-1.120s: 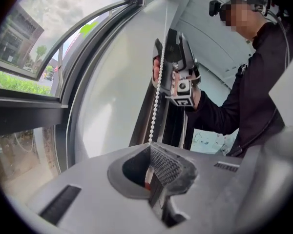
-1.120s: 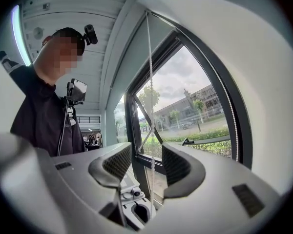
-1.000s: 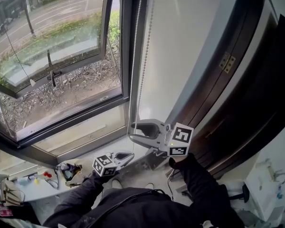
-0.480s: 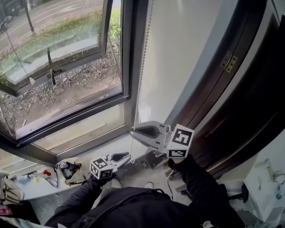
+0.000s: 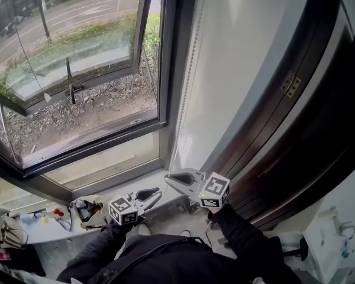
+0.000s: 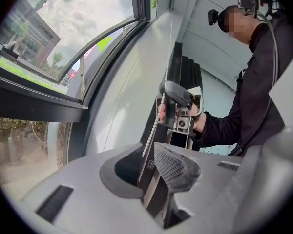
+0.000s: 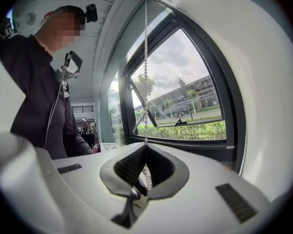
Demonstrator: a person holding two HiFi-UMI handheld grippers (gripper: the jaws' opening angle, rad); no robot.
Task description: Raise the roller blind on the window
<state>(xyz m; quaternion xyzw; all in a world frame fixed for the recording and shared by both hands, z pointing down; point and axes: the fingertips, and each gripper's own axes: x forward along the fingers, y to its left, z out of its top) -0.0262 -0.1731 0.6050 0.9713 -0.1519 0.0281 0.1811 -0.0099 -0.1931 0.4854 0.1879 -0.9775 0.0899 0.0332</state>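
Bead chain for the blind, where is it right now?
In the head view the bead chain hangs along the right edge of the window frame, pinched low down by the right hand-held gripper.

The white bead chain (image 7: 146,67) of the blind hangs taut and plumb, rising straight up out of the right gripper (image 7: 145,152), whose pads are closed on it. Beneath that grip a looser run slants down into the gap of the left gripper (image 6: 149,162), whose jaws have just been opening and stand apart, not pressing on it.
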